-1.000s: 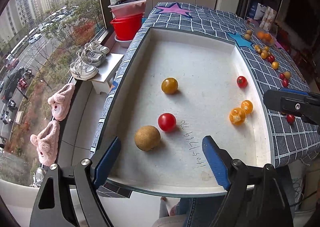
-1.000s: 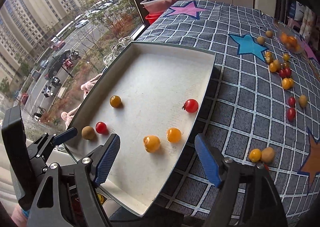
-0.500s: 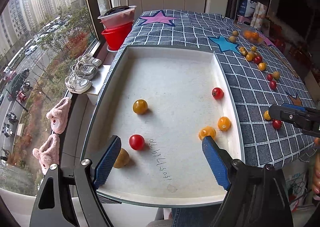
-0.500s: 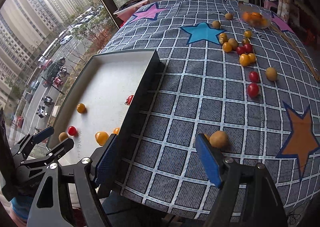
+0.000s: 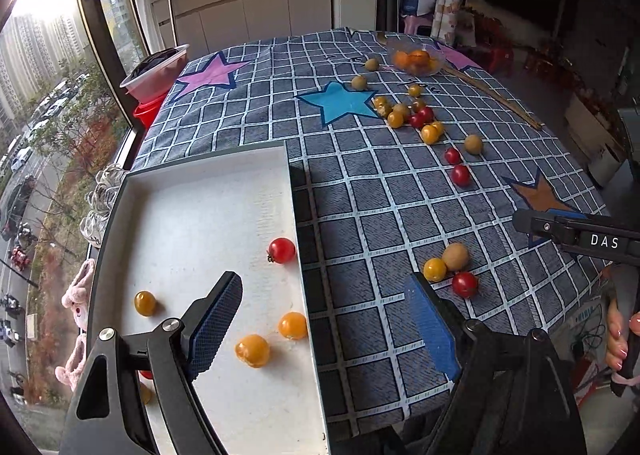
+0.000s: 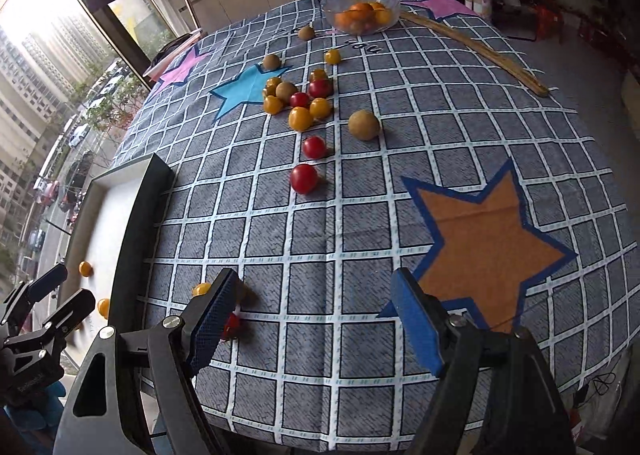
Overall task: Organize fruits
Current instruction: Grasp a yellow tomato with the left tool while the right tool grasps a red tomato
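Observation:
A white tray [image 5: 192, 191] lies at the table's left end and holds a red tomato [image 5: 282, 250] and several yellow ones [image 5: 252, 350]. My left gripper [image 5: 324, 319] hangs open and empty over the tray's right rim. Just right of it a yellow tomato [image 5: 435, 269], a brown fruit [image 5: 456, 256] and a red tomato [image 5: 465, 284] lie together on the cloth. My right gripper [image 6: 312, 319] is open and empty above the checked cloth, with that trio partly hidden behind its left finger [image 6: 212, 315]. Two red tomatoes [image 6: 304, 178] and a heap of mixed fruit [image 6: 298, 99] lie farther off.
A glass bowl of oranges [image 6: 360, 17] stands at the far end beside a long wooden stick [image 6: 476, 51]. The tray's dark rim [image 6: 136, 231] rises at the left in the right wrist view. A hand [image 5: 618, 331] holds the right gripper's handle. Red basins [image 5: 154, 75] sit by the window.
Both grippers have swung rightward from over the tray toward the checked cloth and rolled. Their jaws kept the same width. No fruit has moved.

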Action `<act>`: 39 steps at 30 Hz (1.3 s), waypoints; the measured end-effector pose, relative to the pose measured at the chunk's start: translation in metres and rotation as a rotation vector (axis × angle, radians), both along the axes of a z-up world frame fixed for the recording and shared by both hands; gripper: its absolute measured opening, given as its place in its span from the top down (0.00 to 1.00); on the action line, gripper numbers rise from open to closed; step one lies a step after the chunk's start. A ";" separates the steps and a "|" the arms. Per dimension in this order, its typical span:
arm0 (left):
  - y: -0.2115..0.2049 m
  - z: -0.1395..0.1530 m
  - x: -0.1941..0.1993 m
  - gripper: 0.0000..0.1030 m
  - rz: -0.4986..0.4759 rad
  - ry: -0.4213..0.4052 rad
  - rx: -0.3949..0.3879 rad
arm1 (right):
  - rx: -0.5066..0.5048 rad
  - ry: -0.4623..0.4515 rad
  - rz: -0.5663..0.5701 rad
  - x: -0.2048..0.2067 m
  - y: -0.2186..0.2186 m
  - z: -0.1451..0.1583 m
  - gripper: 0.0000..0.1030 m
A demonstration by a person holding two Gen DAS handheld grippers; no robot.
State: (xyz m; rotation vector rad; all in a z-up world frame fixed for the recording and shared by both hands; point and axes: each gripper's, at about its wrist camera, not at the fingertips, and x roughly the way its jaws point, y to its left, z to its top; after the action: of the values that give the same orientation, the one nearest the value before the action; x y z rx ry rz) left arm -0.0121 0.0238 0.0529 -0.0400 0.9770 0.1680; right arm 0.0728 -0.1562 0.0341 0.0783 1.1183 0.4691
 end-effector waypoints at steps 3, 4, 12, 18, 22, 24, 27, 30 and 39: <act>-0.016 -0.010 0.010 0.18 -0.033 0.018 0.029 | -0.001 0.009 -0.010 0.004 -0.006 -0.005 0.22; -0.019 -0.015 0.013 0.18 -0.040 0.027 0.033 | -0.002 0.010 -0.009 0.004 -0.006 -0.006 0.22; -0.038 -0.038 0.024 0.18 -0.105 0.069 0.060 | -0.005 0.010 0.025 0.012 0.010 -0.017 0.22; -0.047 -0.052 0.033 0.18 -0.144 0.090 0.068 | -0.020 0.001 0.050 0.019 0.026 -0.022 0.22; -0.051 -0.059 0.040 0.18 -0.156 0.101 0.055 | -0.052 -0.013 0.052 0.024 0.035 -0.027 0.22; -0.054 -0.062 0.043 0.18 -0.162 0.101 0.053 | -0.066 -0.025 0.046 0.028 0.039 -0.029 0.22; -0.056 -0.065 0.047 0.18 -0.166 0.102 0.041 | -0.096 -0.052 0.048 0.033 0.048 -0.030 0.22; -0.058 -0.066 0.051 0.18 -0.170 0.104 0.029 | -0.127 -0.080 0.048 0.040 0.056 -0.030 0.25; -0.062 -0.064 0.054 0.40 -0.183 0.107 -0.037 | -0.170 -0.124 0.054 0.055 0.075 -0.030 0.41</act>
State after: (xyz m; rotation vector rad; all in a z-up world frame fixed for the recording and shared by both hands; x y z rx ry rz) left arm 0.0417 -0.0385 -0.0114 0.0248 1.0849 -0.0168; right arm 0.1274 -0.0815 0.0043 -0.1283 1.0359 0.4201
